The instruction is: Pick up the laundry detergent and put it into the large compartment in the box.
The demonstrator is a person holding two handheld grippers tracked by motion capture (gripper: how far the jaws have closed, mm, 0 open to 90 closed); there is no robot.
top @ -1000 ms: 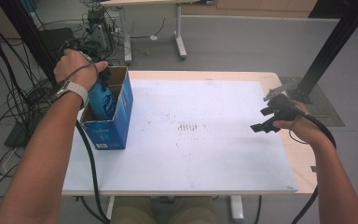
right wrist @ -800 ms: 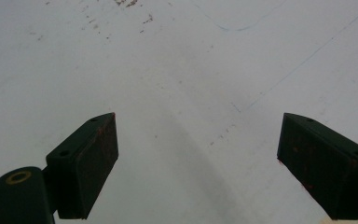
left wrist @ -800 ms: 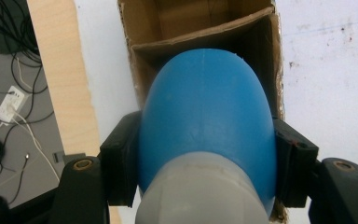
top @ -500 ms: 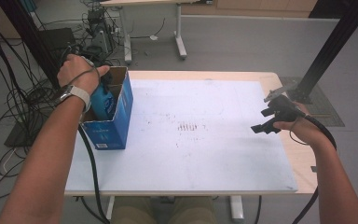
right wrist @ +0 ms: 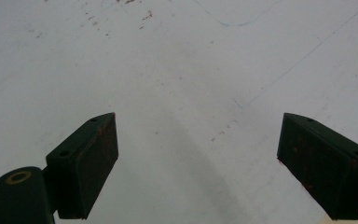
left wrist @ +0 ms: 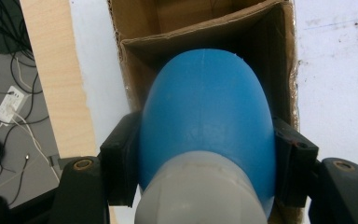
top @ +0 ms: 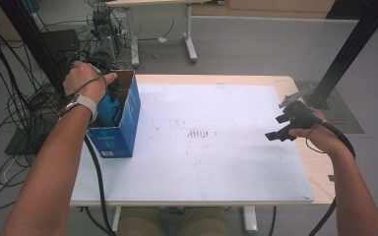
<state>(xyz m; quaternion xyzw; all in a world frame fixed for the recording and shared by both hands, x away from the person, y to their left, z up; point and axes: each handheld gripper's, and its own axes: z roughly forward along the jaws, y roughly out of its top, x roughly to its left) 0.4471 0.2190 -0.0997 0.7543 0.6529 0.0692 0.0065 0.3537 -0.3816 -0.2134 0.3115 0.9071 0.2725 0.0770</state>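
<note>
A blue rounded object with a pale grey lower part [left wrist: 205, 126] sits between the black jaws of my left gripper [left wrist: 205, 175], whose pads press on both its sides. It hangs over the open top of a blue cardboard box [top: 120, 120] at the table's left edge; the box's brown inside [left wrist: 168, 28] lies right beneath it. In the high view the left hand covers the gripper, and the blue object [top: 107, 105] pokes out below it. At the table's right side my right gripper [top: 281, 127] hovers above the white board [right wrist: 177, 70], open with nothing between its jaws.
A white board [top: 216, 142] covers most of the wooden table [top: 320, 167]. Small dark specks [top: 199, 133] mark its middle. Cables and equipment [top: 24, 108] crowd the floor at the left. A black post [top: 347, 49] stands behind the right edge.
The left hand with the blue object has shifted slightly toward the far end of the box. The right hand and gripper stay where they were.
</note>
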